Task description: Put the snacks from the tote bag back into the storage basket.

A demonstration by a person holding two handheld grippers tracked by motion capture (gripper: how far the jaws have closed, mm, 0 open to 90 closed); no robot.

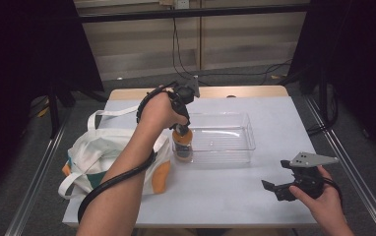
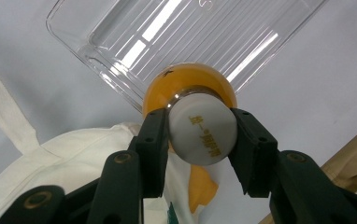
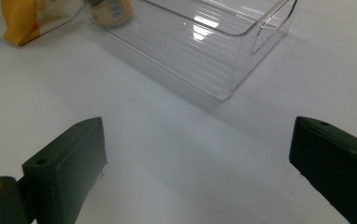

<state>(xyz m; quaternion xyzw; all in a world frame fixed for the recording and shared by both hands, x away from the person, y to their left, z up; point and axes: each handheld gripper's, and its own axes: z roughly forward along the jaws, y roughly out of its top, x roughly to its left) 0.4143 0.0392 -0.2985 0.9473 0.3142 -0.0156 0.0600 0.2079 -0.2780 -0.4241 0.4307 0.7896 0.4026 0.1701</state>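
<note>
The white table (image 1: 225,191) stands on grey floor, dark curtains either side. The left tool (image 2: 200,135) grips an orange bottle (image 1: 181,142) by its white cap (image 2: 203,133), at the clear bin's (image 1: 235,147) left end, beside a tote bag (image 1: 102,157). The right tool (image 1: 280,189) hovers wide open, empty. Bottle's label unreadable.

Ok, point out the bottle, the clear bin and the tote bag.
bottle (image 2: 203,132): left gripper view, on its white cap, between the claw's jaws.
clear bin (image 1: 247,129): high view, on its right end wall.
tote bag (image 1: 100,147): high view, on the white cloth of its upper side.
</note>
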